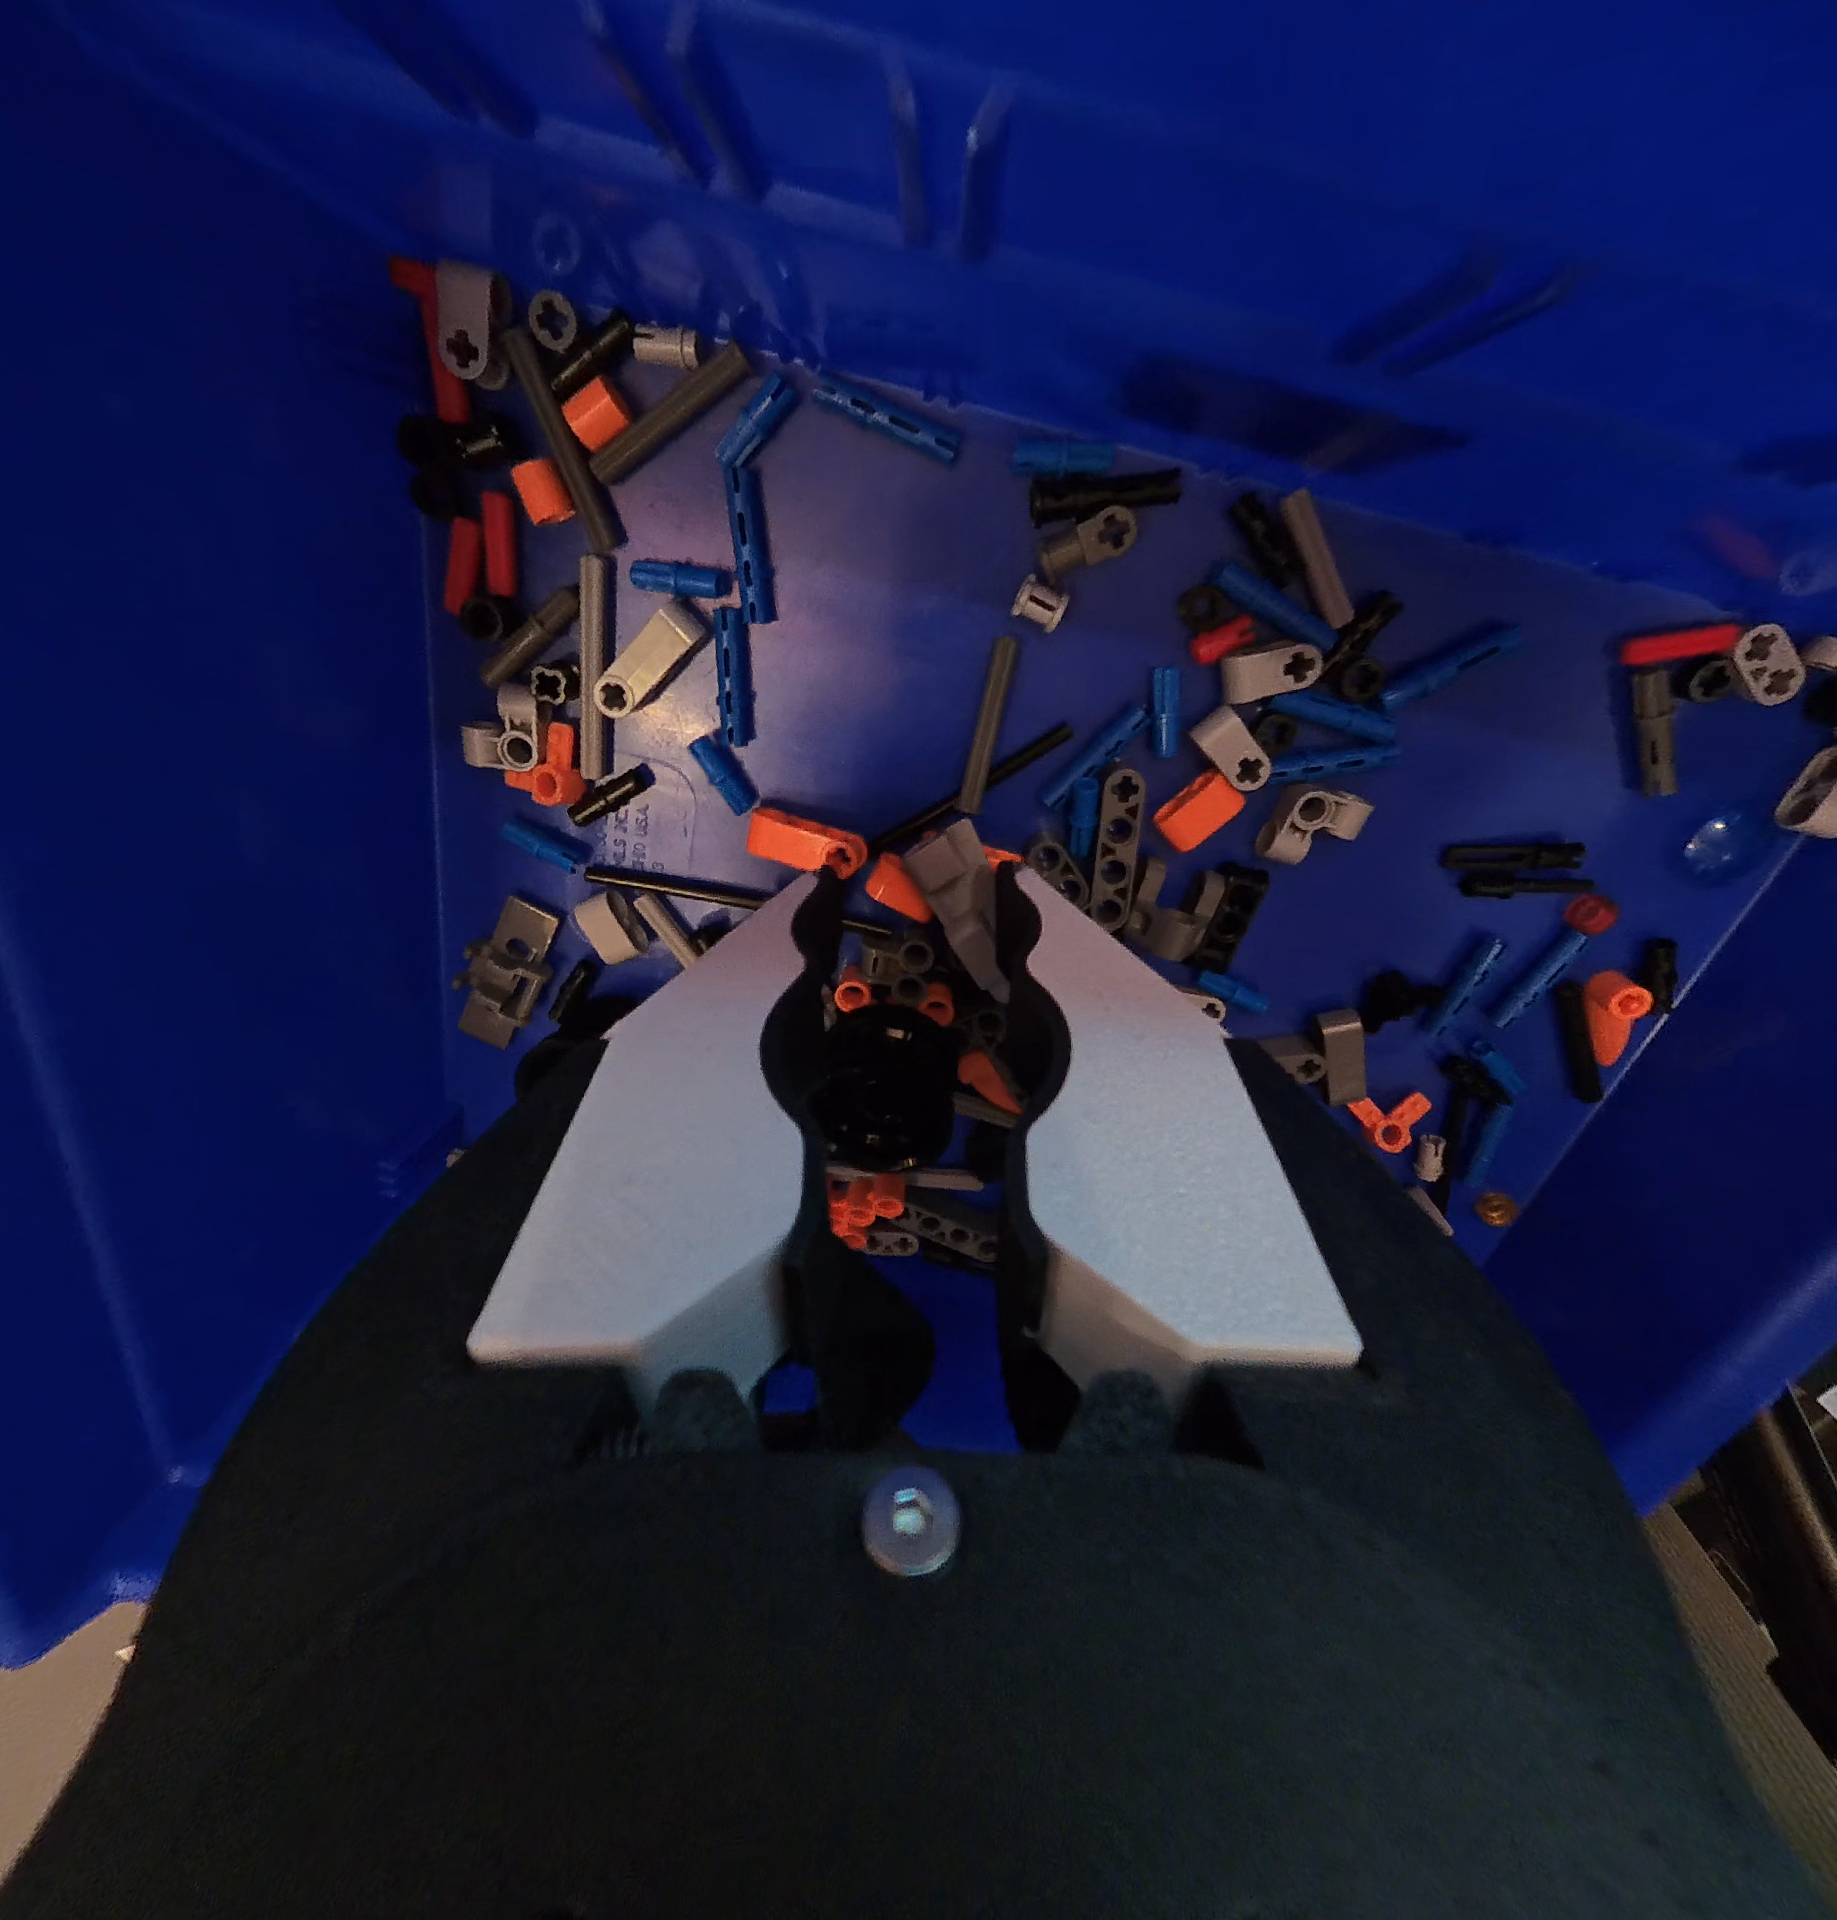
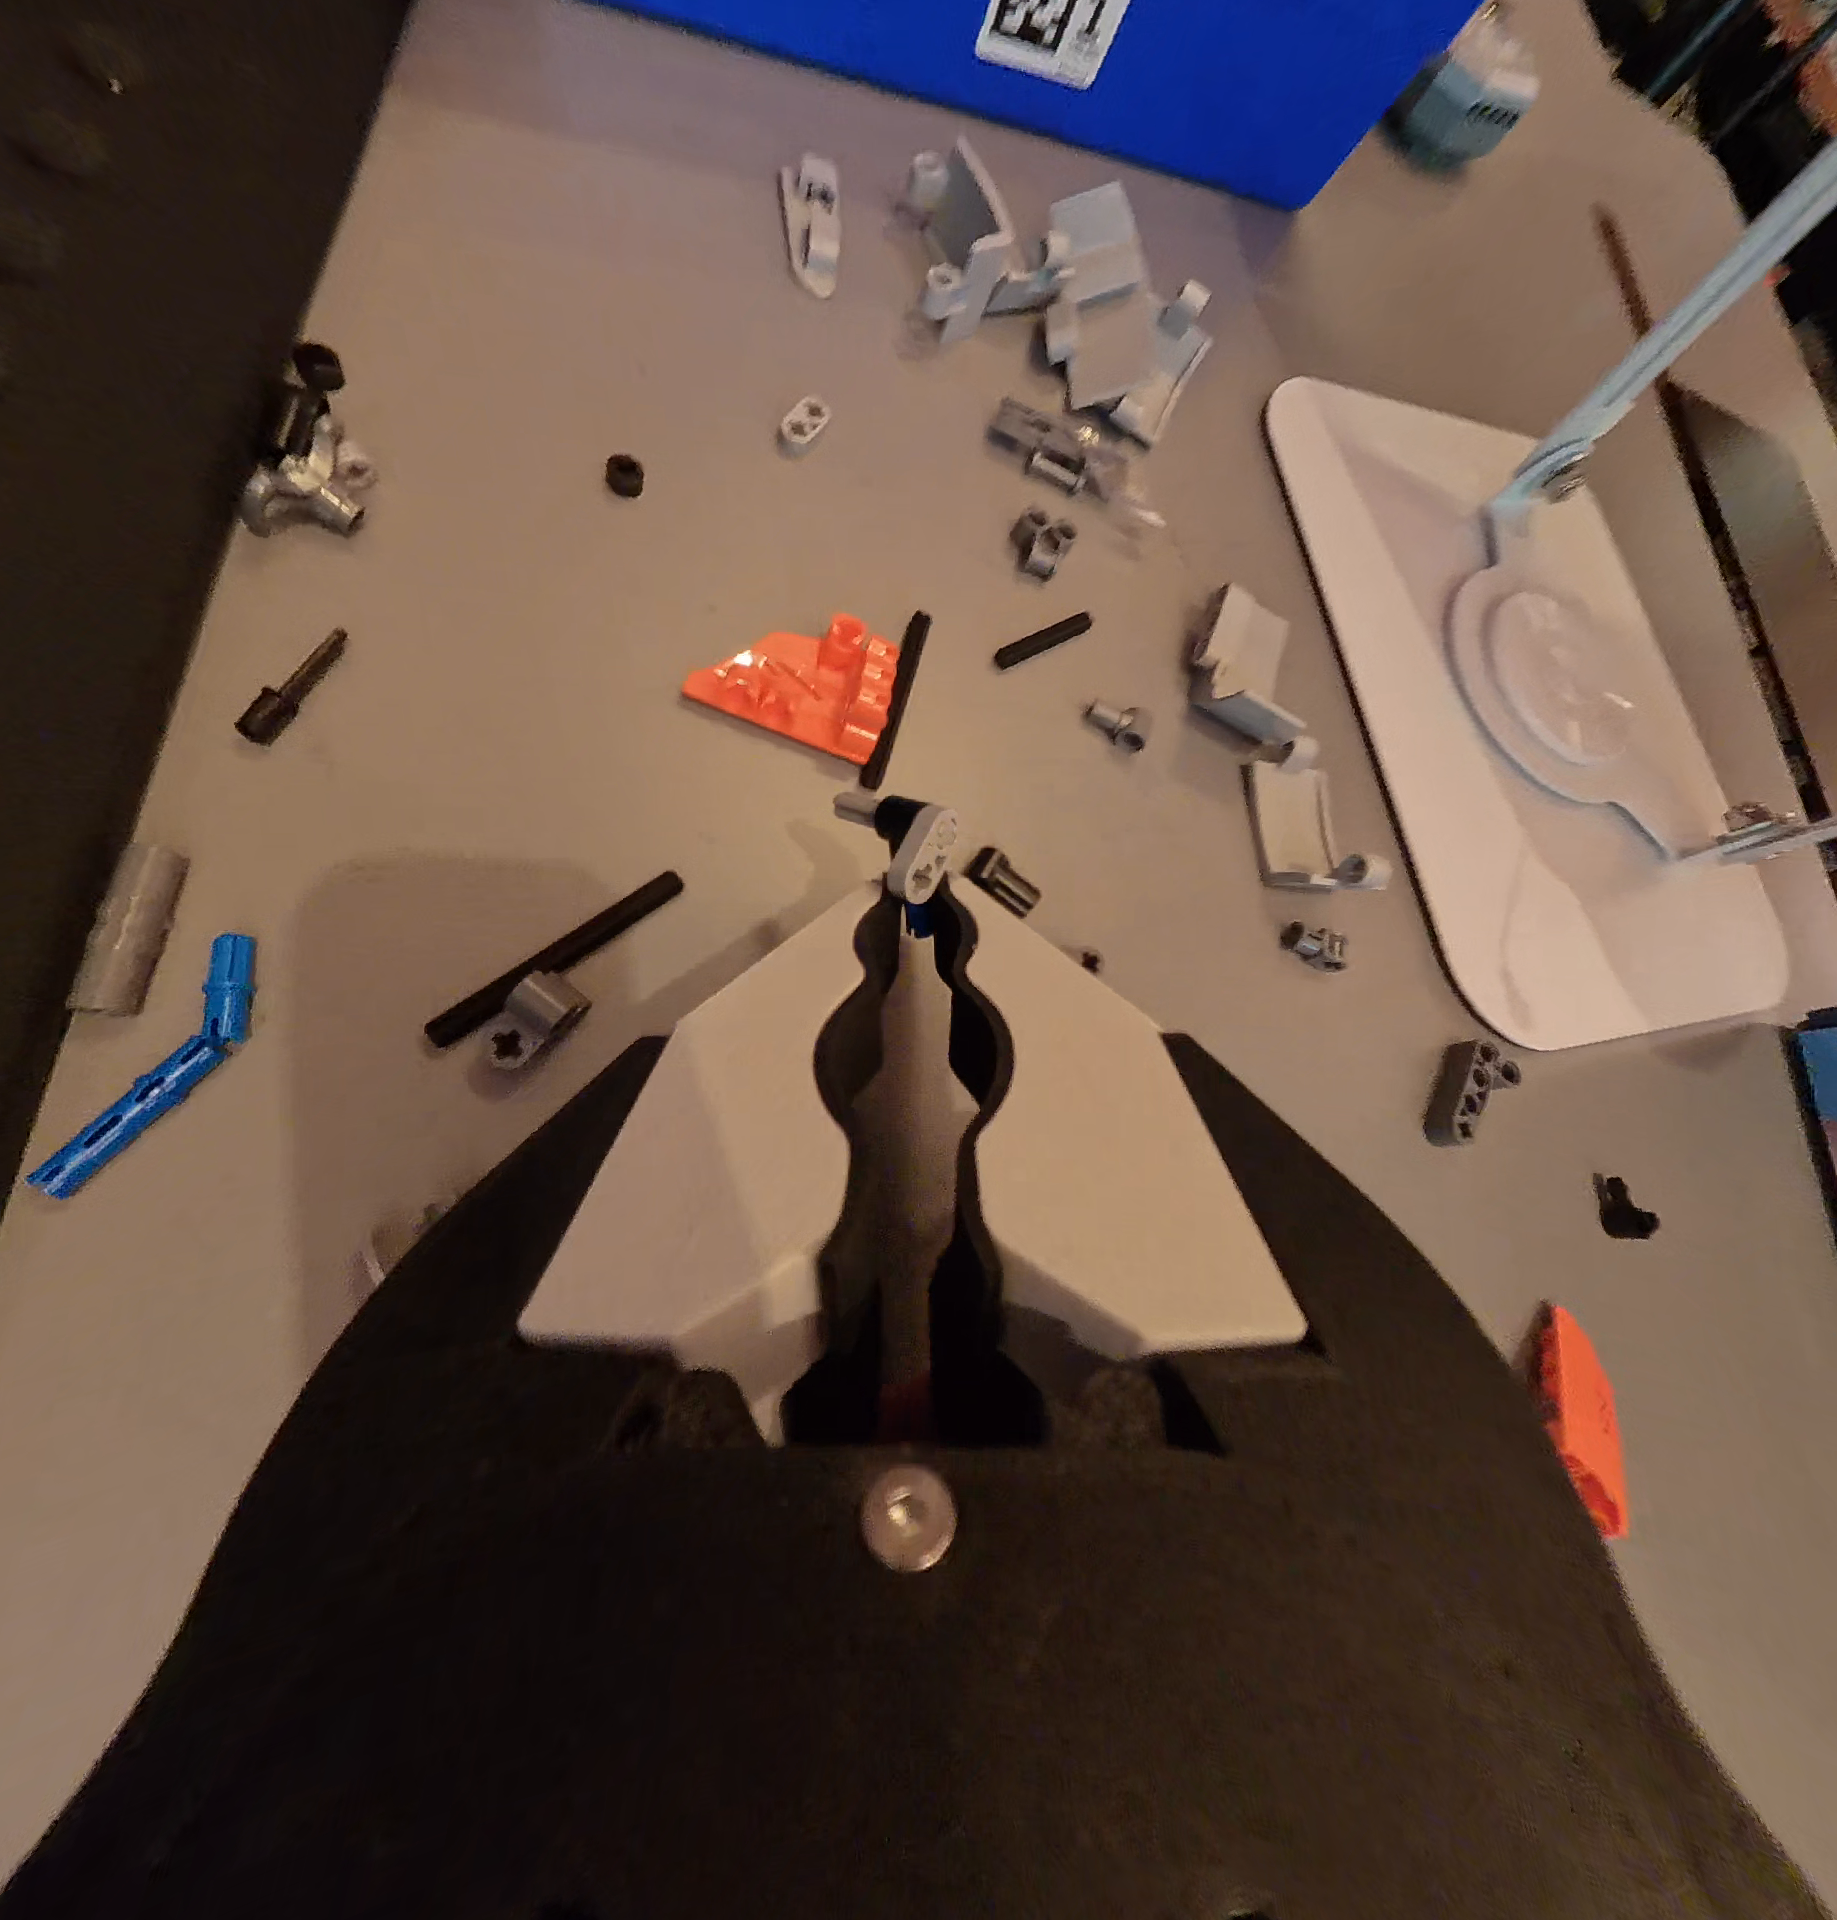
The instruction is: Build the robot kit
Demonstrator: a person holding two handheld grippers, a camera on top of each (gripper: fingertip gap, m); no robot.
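In the left wrist view my left gripper (image 1: 914,883) is down inside a blue bin (image 1: 218,727) whose floor is strewn with small plastic building pieces: blue pins, black pins, grey connectors, orange pieces. Its jaws stand apart over a pile. A grey connector (image 1: 950,883) lies between the fingertips, close to the right one, with an orange connector (image 1: 800,840) at the left tip. A black round part (image 1: 878,1081) shows lower in the gap. In the right wrist view my right gripper (image 2: 916,914) is shut on a small assembly (image 2: 924,836), a light grey link with blue and black pins, held above the table.
On the grey table (image 2: 478,582) lie an orange panel (image 2: 789,686), a black axle through a grey connector (image 2: 550,997), a blue angled piece (image 2: 155,1081), grey panels (image 2: 1090,281) and small scattered parts. A white tray (image 2: 1413,831) holding a magnifier stands at the right. A blue bin (image 2: 1153,104) stands at the back. The gap from one gripper's tips to the other's is roughly 35 cm. The right tips stand about 11 cm off the blue angled piece (image 2: 155,1081).
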